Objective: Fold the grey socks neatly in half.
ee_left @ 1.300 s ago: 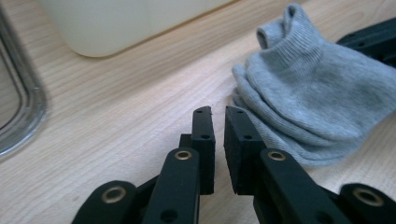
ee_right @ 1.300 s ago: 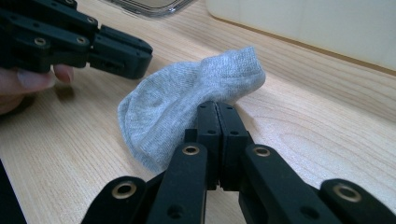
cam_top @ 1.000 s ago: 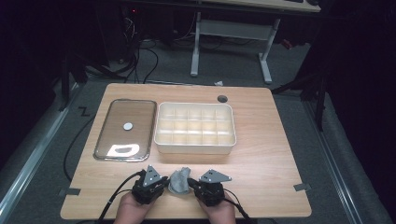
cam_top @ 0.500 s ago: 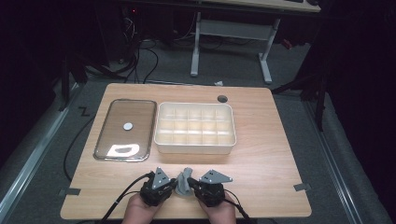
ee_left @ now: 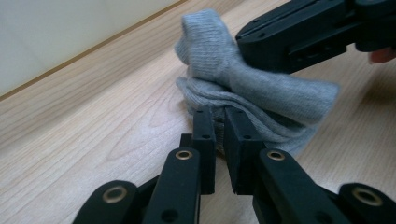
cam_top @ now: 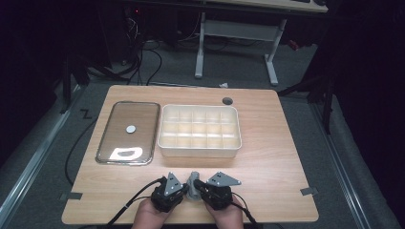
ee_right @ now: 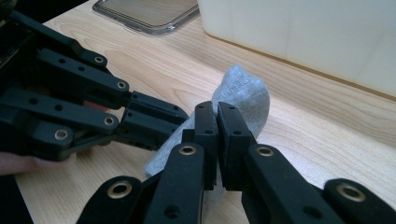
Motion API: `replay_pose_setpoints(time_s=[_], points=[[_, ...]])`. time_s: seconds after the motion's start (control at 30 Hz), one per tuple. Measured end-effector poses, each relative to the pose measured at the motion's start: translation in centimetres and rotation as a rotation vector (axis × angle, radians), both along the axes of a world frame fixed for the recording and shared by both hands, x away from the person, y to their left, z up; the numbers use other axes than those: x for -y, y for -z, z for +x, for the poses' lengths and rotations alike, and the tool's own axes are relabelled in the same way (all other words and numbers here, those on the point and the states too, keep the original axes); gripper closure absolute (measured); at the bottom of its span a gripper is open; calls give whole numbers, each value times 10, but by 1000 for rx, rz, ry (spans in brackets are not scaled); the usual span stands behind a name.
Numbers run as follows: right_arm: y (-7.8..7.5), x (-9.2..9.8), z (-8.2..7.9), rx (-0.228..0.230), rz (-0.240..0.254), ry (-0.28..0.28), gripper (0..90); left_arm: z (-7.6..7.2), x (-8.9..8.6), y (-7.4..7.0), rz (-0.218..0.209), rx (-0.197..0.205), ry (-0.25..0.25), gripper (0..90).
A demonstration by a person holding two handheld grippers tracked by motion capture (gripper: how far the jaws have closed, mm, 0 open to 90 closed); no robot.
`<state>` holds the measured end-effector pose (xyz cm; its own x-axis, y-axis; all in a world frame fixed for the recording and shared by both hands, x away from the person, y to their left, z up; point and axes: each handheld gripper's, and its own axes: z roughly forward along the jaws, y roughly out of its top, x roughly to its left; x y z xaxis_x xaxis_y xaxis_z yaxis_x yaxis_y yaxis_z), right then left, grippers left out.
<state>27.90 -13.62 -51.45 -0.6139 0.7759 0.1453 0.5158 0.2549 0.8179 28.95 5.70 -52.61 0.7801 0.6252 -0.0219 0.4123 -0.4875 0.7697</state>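
I am pinching the grey sock point(cam_top: 193, 183) with both claws, my left gripper point(ee_left: 220, 122) and my right gripper point(ee_right: 217, 116) are closed on it, just in front of the white box point(cam_top: 199, 150). I should be folding slowly and keeping the cloth tight.

In the high view the sock point(cam_top: 193, 184) is mostly hidden between the two claws, too small to show its folds. The person's hands point(cam_top: 152, 217) are cut off at 6 o'clock. The white box point(ee_right: 327, 42) runs past the picture's 12 and 3 o'clock edges in the right gripper view.
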Motion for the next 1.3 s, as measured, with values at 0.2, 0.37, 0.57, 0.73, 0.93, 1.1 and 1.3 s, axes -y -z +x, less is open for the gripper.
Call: replay_pose_setpoints(time_s=[0.2,0.37,0.57,0.73,0.93,1.1,1.3], points=[[0,1,3,-4,-9,-1,882,1,4,2,7,3,13,833],[6,0,4,-21,-22,-9,900,0,-1,1,10,-2,18,816],[12,-7,1,-4,-57,-22,900,2,-18,-5,-36,6,-14,770],[13,-6,1,-3,-47,-25,900,6,-23,-20,-99,39,-17,815],[14,-6,1,-5,-40,-23,900,15,-12,-32,-139,29,22,888],[15,-6,0,2,-42,-21,900,20,5,-39,-152,26,61,894],[15,-5,0,4,-38,-24,900,29,21,-38,-144,3,86,894]])
